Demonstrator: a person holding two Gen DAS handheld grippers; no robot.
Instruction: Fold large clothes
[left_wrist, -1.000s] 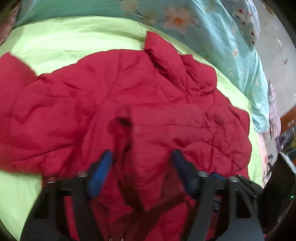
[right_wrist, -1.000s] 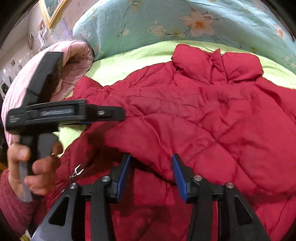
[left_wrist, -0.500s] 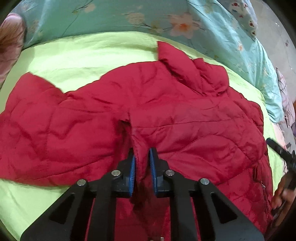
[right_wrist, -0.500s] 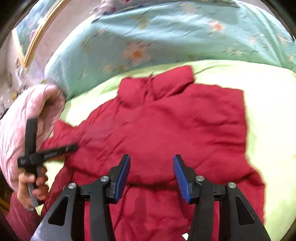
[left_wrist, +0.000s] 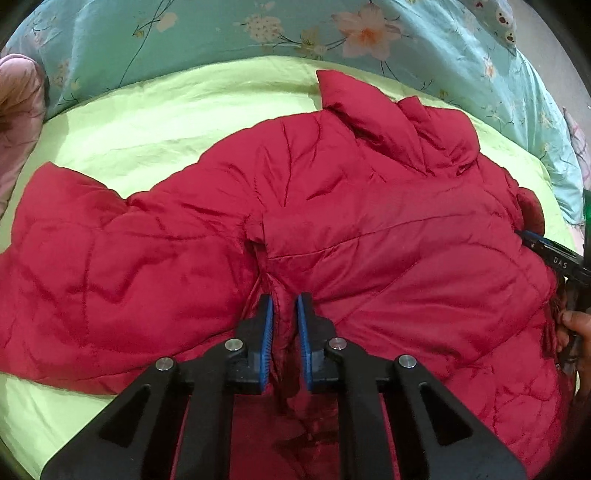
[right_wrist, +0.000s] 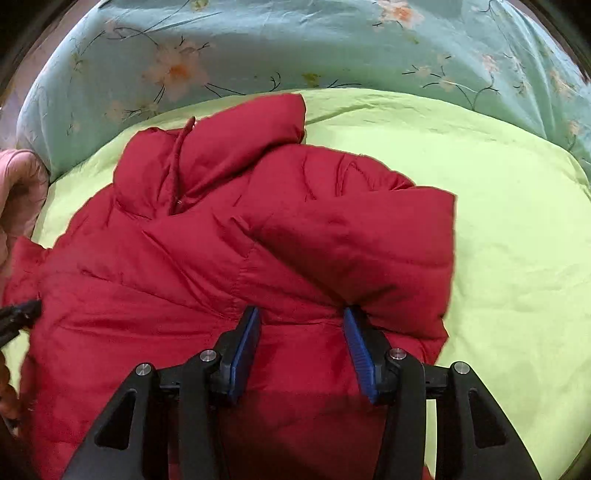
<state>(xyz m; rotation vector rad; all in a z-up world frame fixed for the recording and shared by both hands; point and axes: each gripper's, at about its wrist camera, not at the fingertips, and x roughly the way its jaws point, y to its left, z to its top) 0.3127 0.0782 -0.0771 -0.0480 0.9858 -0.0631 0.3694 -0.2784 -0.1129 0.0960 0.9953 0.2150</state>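
Note:
A red quilted jacket (left_wrist: 369, 229) lies spread on a lime-green sheet (left_wrist: 155, 122), collar toward the far side, one sleeve stretched out to the left. My left gripper (left_wrist: 284, 314) is shut on a fold of the jacket near the armpit seam. In the right wrist view the jacket (right_wrist: 207, 266) has its other sleeve folded across the body. My right gripper (right_wrist: 301, 325) is open, its blue pads straddling the fabric at that folded sleeve's lower edge. The right gripper also shows at the right edge of the left wrist view (left_wrist: 554, 258).
A teal floral quilt (right_wrist: 295, 48) runs along the far side of the bed. A pink padded garment (right_wrist: 18, 192) lies at the left. Bare green sheet (right_wrist: 517, 258) lies to the right of the jacket.
My left gripper closed on the jacket fold a second ago and still holds it. The right gripper has swung right toward the folded sleeve and moved closer to the fabric.

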